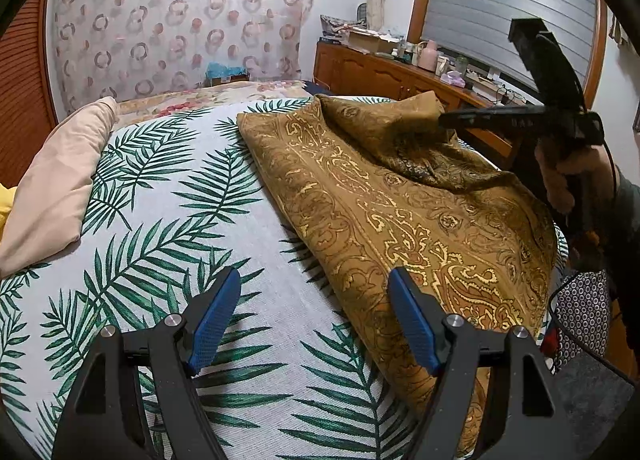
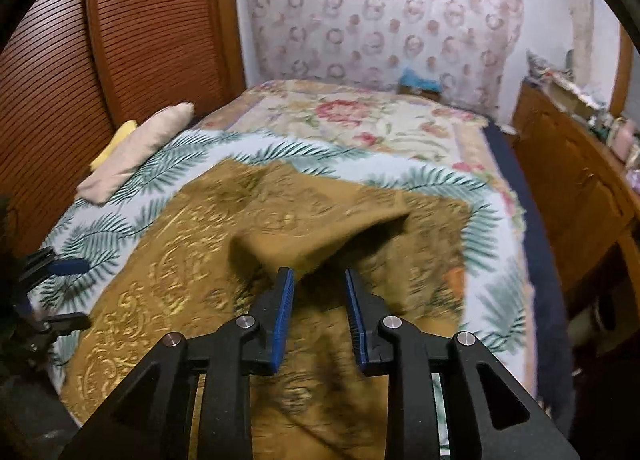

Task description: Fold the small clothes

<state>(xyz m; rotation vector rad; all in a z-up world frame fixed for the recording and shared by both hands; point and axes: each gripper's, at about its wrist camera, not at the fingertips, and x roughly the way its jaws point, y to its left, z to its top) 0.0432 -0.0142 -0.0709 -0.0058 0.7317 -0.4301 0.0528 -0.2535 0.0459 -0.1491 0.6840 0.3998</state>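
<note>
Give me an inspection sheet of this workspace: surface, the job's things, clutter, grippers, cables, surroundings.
Surface: bed with a palm-leaf cover.
Job's things: brown paisley cloth spread on the cover, one corner folded over.
Clutter: beige pillow and a yellow item at the bed's edge.
Grippers: left gripper jaws wide apart, empty; right gripper jaws apart over the fold, not pressing on it.
Cables: black cable beside the hand.
Surroundings: slatted wardrobe, cluttered sideboard, shuttered window.
</note>
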